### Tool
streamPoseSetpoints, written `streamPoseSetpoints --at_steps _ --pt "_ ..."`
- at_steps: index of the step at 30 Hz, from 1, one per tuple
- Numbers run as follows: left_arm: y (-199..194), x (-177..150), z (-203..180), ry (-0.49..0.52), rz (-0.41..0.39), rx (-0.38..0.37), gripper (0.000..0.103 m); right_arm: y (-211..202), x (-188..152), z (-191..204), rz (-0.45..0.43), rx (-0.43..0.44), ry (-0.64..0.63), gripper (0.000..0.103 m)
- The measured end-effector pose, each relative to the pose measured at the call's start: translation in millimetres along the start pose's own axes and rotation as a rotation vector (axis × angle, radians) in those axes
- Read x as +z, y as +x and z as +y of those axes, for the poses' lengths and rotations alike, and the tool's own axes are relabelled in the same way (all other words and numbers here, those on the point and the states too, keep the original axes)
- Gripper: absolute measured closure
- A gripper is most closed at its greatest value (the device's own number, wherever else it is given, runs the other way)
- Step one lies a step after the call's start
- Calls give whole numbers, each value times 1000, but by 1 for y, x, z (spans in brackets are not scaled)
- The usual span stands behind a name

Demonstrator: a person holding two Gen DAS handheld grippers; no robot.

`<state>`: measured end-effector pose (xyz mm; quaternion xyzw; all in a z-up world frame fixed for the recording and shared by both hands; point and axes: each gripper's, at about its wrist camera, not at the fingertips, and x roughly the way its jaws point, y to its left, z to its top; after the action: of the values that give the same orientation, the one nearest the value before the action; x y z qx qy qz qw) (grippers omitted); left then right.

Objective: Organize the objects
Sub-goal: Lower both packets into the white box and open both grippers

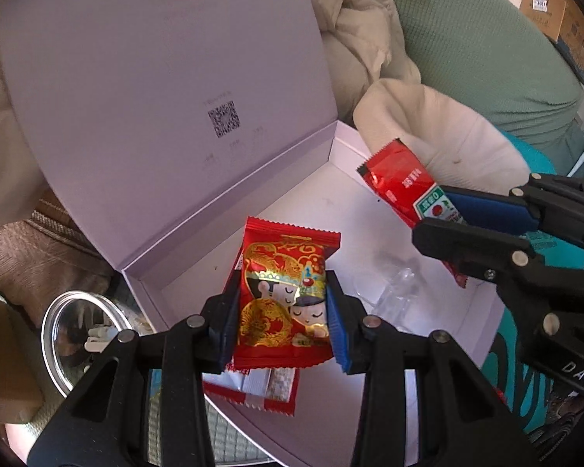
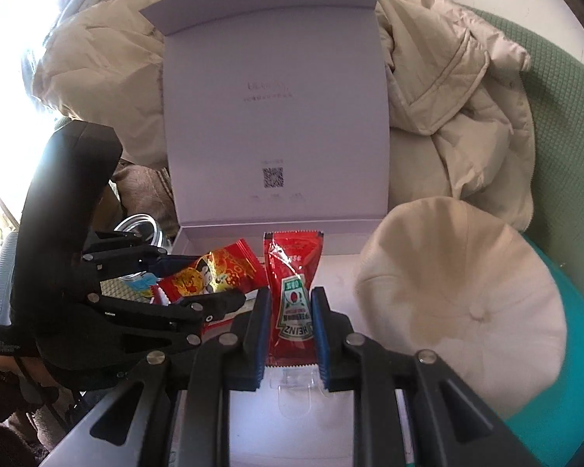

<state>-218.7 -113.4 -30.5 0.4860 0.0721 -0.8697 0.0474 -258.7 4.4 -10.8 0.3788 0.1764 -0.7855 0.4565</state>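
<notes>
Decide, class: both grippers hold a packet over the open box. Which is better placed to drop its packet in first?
Probably the left gripper: its candy packet hangs over the box floor. The right gripper's ketchup packet sits nearer the box's side edge.

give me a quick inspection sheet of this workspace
surface: open white box, lid upright
job's things: red candy packet, ketchup sachet, both held over the box; another red-and-white packet under the candy; clear plastic piece on the box floor
clutter: beige hat, beige jacket, glass jar
grippers: left gripper shut on candy packet; right gripper shut on ketchup sachet
cables: nothing seen
surroundings: green cushion, cardboard box
</notes>
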Motion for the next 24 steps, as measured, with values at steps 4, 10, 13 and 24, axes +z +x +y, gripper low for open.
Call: streamPoseSetpoints --at_steps 4,10,13,24 --pt "10 -2 -1 8 19 -3 66 10 -1 -4 19 6 10 83" --pt "23 0 -9 43 43 -8 66 23 -7 -12 46 -2 36 83" --pt "30 -1 -12 50 60 -15 66 29 -10 -14 64 -4 40 83" --pt "30 -3 -12 34 53 -25 66 39 -16 -19 108 -21 58 83"
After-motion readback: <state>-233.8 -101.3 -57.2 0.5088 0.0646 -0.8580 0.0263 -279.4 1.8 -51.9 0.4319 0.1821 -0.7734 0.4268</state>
